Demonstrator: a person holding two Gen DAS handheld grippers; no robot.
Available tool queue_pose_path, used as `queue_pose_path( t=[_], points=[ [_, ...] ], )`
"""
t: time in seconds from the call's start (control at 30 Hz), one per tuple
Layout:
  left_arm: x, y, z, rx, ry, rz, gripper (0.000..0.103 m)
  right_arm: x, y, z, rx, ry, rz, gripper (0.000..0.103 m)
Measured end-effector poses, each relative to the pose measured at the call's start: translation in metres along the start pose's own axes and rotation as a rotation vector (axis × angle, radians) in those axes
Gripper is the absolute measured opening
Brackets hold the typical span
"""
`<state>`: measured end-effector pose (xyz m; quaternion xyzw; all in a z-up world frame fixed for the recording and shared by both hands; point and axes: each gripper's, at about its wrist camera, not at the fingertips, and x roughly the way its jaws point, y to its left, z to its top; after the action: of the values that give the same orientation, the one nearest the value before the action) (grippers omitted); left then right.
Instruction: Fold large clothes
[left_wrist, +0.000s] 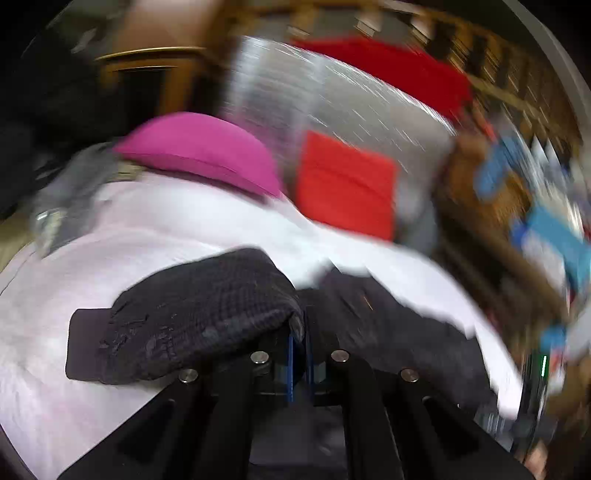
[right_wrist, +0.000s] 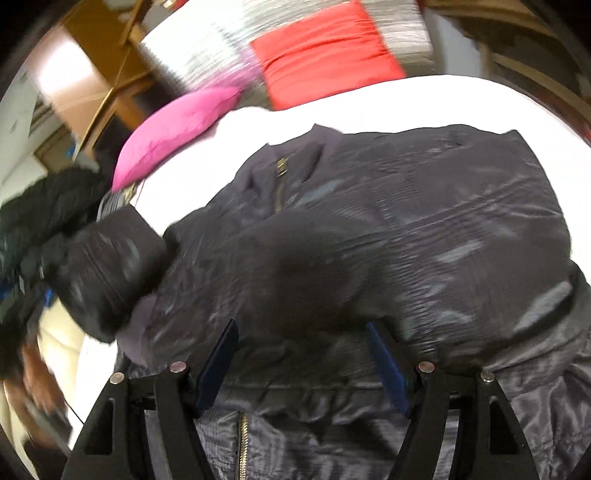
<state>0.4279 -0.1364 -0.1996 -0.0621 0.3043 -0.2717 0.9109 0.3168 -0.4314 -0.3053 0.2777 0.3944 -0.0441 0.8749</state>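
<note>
A dark padded jacket (right_wrist: 388, 229) with a brass zip lies spread on a white sheet (right_wrist: 369, 103). The left wrist view is blurred, but my left gripper (left_wrist: 300, 347) shows its blue pads pressed together on the jacket's sleeve (left_wrist: 199, 306), which drapes over the left finger with its cuff (left_wrist: 86, 343) hanging to the left. In the right wrist view that sleeve (right_wrist: 110, 273) is raised at the left, off the sheet. My right gripper (right_wrist: 301, 328) hovers over the jacket's lower front, its blue pads (right_wrist: 218, 362) wide apart with nothing pinched between them.
A pink pillow (right_wrist: 173, 129) and a red pillow (right_wrist: 325, 51) lie at the head of the bed against a silvery grey backing (left_wrist: 332, 96). Wooden furniture (right_wrist: 110, 70) stands behind. A dark fluffy garment (right_wrist: 37, 214) sits at the left edge.
</note>
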Motion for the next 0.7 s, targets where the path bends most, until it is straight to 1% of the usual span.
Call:
queue_pose_path(
  t=[0.07,0.1,0.17,0.2,0.23,0.27,0.3,0.33,0.37,0.4,0.43,0.47,0.53,0.57,0.6,0.63,0.7],
  points=[
    [0.021,-0.036,-0.028,0.099,0.096,-0.005,0.005,-0.005,-0.011,0.004,0.059,-0.015,0.001,0.075],
    [0.031,-0.047,-0.040,0.132,0.139,0.002,0.005,-0.008,-0.016,0.005,0.082,-0.021,0.002,0.075],
    [0.055,-0.064,-0.070,0.195,0.255,0.039,0.006,-0.011,-0.024,0.008,0.115,-0.029,0.002,0.075],
    [0.063,-0.068,-0.080,0.219,0.298,0.051,0.009,-0.012,-0.026,0.009,0.123,-0.030,0.002,0.075],
    [0.067,-0.069,-0.091,0.251,0.337,0.072,0.016,-0.013,-0.030,0.010,0.141,-0.031,0.005,0.075],
    [0.066,-0.071,-0.095,0.279,0.352,0.070,0.021,-0.015,-0.032,0.012,0.153,-0.032,0.009,0.075],
    [0.060,-0.072,-0.095,0.288,0.352,0.055,0.030,-0.016,-0.034,0.013,0.165,-0.032,0.012,0.075],
    [0.051,-0.070,-0.092,0.282,0.354,0.022,0.046,-0.017,-0.037,0.014,0.183,-0.030,0.019,0.075],
    [0.040,-0.066,-0.087,0.257,0.354,-0.026,0.054,-0.019,-0.039,0.015,0.192,-0.029,0.024,0.075],
    [0.027,-0.060,-0.081,0.227,0.344,-0.075,0.065,-0.021,-0.040,0.015,0.200,-0.028,0.029,0.075],
    [0.014,-0.057,-0.076,0.204,0.332,-0.105,0.068,-0.022,-0.042,0.016,0.203,-0.029,0.030,0.075],
    [0.001,-0.050,-0.069,0.180,0.315,-0.134,0.069,-0.024,-0.043,0.016,0.204,-0.033,0.027,0.075],
    [-0.022,-0.033,-0.057,0.141,0.273,-0.167,0.070,-0.025,-0.045,0.016,0.210,-0.035,0.028,0.075],
    [-0.034,-0.019,-0.050,0.110,0.239,-0.171,0.071,-0.026,-0.046,0.016,0.214,-0.036,0.030,0.075],
    [-0.040,-0.008,-0.043,0.080,0.215,-0.169,0.075,-0.027,-0.047,0.015,0.216,-0.037,0.031,0.075],
    [-0.047,0.013,-0.036,0.020,0.181,-0.157,0.079,-0.028,-0.047,0.015,0.217,-0.040,0.031,0.075],
    [-0.051,0.050,-0.028,-0.098,0.147,-0.134,0.080,-0.031,-0.049,0.013,0.216,-0.042,0.031,0.075]
  ],
)
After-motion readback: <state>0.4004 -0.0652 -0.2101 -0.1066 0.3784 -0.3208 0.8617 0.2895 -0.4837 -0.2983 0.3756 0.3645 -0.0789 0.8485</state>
